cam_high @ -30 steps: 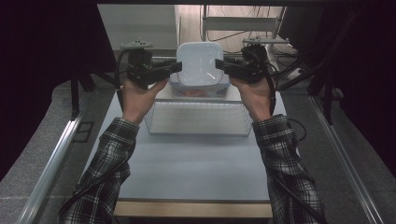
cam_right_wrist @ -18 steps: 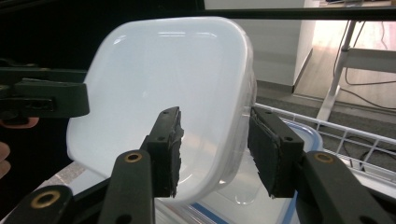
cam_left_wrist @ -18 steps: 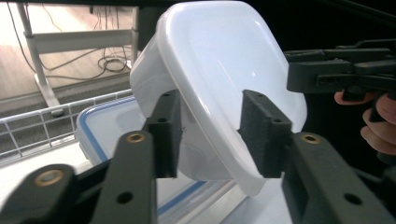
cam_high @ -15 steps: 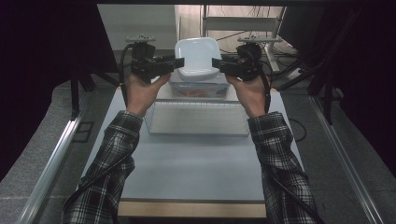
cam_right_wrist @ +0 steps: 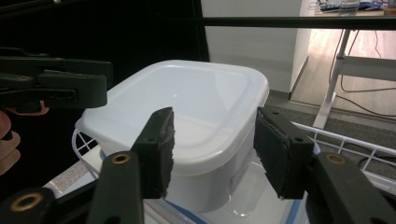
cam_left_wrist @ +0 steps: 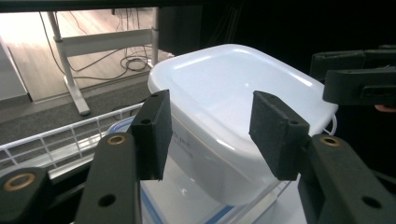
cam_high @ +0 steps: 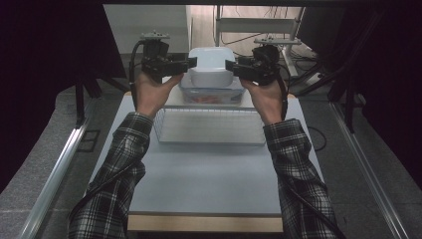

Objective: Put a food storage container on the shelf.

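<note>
The white tub [cam_high: 211,65] already sat on the lidded clear box [cam_high: 212,94], just behind the wire basket [cam_high: 211,126]. The left gripper [cam_high: 188,63] and right gripper [cam_high: 233,66] flanked the tub, fingers wide, holding nothing; withdrawing seemingly remained.

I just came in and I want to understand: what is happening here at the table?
A person holds a tool in each hand, one on either side of a white lidded container. The left tool and the right tool both have their jaws open next to the container's sides, so neither grips it. The white container sits on top of a clear box with a blue-edged lid, at the far end of a wire basket on the table.
</note>
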Action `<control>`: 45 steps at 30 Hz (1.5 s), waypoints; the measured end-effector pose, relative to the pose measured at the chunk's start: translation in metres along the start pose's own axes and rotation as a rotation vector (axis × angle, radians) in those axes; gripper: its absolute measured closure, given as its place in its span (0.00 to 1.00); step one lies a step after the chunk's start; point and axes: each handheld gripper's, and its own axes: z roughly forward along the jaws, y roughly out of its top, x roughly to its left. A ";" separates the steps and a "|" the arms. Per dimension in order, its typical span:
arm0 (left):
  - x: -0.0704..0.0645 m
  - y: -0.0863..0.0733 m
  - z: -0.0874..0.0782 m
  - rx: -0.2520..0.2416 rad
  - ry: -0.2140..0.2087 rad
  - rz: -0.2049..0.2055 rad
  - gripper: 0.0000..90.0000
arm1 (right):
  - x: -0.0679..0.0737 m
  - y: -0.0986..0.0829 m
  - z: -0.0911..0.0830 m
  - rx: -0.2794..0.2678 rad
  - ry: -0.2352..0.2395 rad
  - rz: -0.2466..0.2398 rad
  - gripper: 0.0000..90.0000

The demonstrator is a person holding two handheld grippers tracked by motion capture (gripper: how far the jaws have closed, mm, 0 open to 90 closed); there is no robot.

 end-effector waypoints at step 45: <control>-0.032 -0.109 -0.021 0.091 -0.074 0.124 0.02 | 0.013 -0.083 -0.030 0.065 0.165 -0.097 0.05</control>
